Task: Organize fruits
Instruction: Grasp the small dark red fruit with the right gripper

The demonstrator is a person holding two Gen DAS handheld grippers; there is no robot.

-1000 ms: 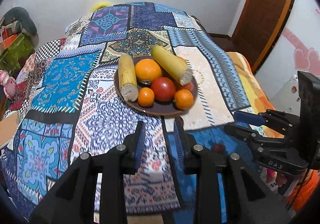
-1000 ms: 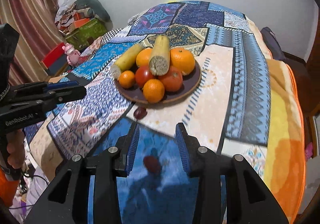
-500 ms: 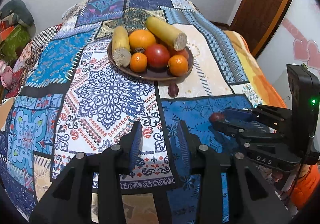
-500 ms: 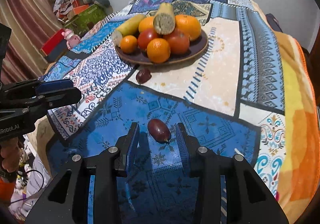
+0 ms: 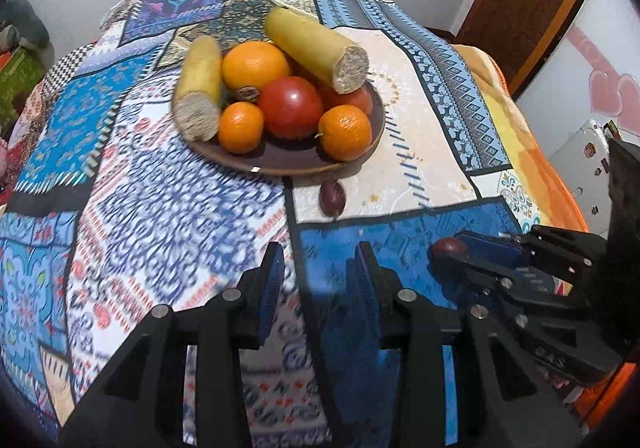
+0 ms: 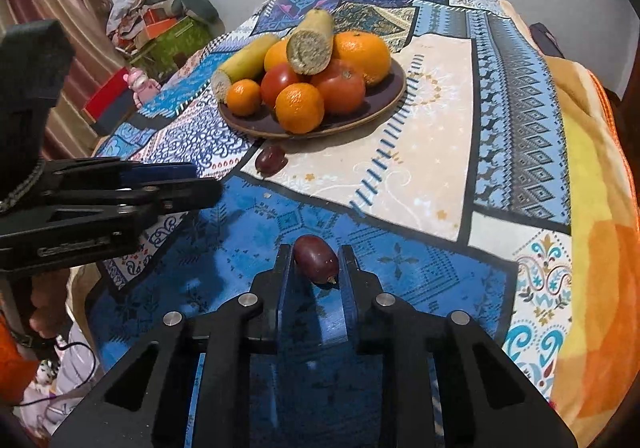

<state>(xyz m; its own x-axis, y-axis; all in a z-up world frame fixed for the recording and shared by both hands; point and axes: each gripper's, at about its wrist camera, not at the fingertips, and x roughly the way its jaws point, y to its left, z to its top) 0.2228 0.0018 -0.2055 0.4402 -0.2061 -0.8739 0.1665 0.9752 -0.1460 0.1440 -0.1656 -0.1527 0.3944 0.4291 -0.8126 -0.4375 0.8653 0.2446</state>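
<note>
Right gripper [image 6: 316, 262]: lower centre of the right wrist view; fingers narrowed around a dark red date [image 6: 316, 258], both pads at its sides, seemingly touching. Date sits on the blue patch of the bedspread [image 6: 440, 152].
Same date, left wrist view: partly visible [image 5: 448, 247] at the tip of the right gripper [image 5: 460, 252], right of frame.
Left gripper [image 5: 318, 268]: lower centre of the left wrist view; fingers moderately apart, nothing between them, above the bedspread [image 5: 132, 208].
Left gripper, right wrist view: enters from left edge [image 6: 192, 184], side-on.
Second date [image 5: 331, 196]: lies on the cream patch just below the plate rim; also seen in the right wrist view [image 6: 271, 160].
Plate [image 5: 288, 164]: brown, upper centre of frame, well apart from both grippers.
Plate contents: two corn cobs [image 5: 316, 44], oranges [image 5: 255, 64], tomatoes [image 5: 291, 106], small tangerines [image 5: 345, 132], piled touching.
Background: wooden door [image 5: 528, 0], upper right.
</note>
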